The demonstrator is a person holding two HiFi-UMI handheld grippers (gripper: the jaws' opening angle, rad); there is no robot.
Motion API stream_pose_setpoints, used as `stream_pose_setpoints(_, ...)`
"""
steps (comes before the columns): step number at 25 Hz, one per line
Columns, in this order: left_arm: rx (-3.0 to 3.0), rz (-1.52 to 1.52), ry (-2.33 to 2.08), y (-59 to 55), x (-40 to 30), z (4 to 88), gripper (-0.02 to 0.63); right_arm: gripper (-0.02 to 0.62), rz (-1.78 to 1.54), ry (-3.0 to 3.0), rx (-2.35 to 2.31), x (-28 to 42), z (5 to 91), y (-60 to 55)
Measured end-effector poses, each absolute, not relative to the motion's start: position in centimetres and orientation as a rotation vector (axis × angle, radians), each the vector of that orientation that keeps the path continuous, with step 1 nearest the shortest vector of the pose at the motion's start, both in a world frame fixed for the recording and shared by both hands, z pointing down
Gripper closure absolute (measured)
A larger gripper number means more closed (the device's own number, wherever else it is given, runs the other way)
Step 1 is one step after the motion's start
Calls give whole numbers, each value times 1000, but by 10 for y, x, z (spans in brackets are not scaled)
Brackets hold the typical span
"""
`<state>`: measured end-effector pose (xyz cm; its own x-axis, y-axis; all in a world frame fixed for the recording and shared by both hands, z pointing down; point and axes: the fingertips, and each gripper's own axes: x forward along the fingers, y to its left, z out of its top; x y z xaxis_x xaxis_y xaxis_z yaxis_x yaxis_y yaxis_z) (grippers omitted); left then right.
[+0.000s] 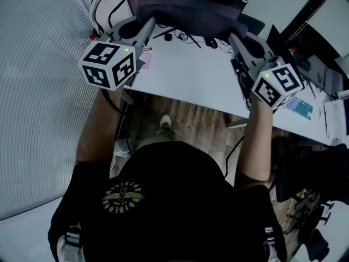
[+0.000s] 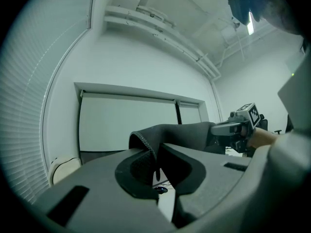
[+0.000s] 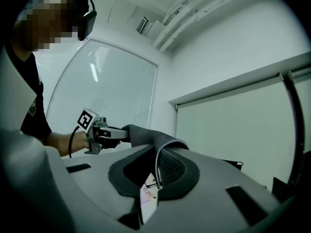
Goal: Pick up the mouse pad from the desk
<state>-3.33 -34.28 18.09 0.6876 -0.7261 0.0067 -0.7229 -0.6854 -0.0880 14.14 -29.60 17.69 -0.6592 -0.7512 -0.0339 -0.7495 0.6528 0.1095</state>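
Dark mouse pad (image 1: 185, 10) clamped by L hand-held gripper (image 2: 157, 159) & R hand-held gripper (image 3: 158, 164).

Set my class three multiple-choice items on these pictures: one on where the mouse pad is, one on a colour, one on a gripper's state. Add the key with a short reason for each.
1. Where is the mouse pad relative to the desk?
A. Flat on it.
B. Held above it, between the left gripper and the right gripper.
C. Under it, on the floor.

2. What colour is the mouse pad?
A. Dark grey.
B. White.
C. Red.

3. How do the left gripper's fingers stand?
A. Wide apart.
B. Together on nothing.
C. Shut on the pad's edge.

Key:
1 B: the head view shows the pad slung between the two grippers, clear of the white desk top.
2 A: it looks dark in all three views.
3 C: the left gripper view shows the stitched edge pinched between them.
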Motion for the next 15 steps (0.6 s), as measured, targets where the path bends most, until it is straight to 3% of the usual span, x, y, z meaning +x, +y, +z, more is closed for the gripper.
stream_pose_setpoints(15, -2815, -97, 1187, -339, -32, 181, 586, 581, -168, -2845, 1294, 140, 178, -286)
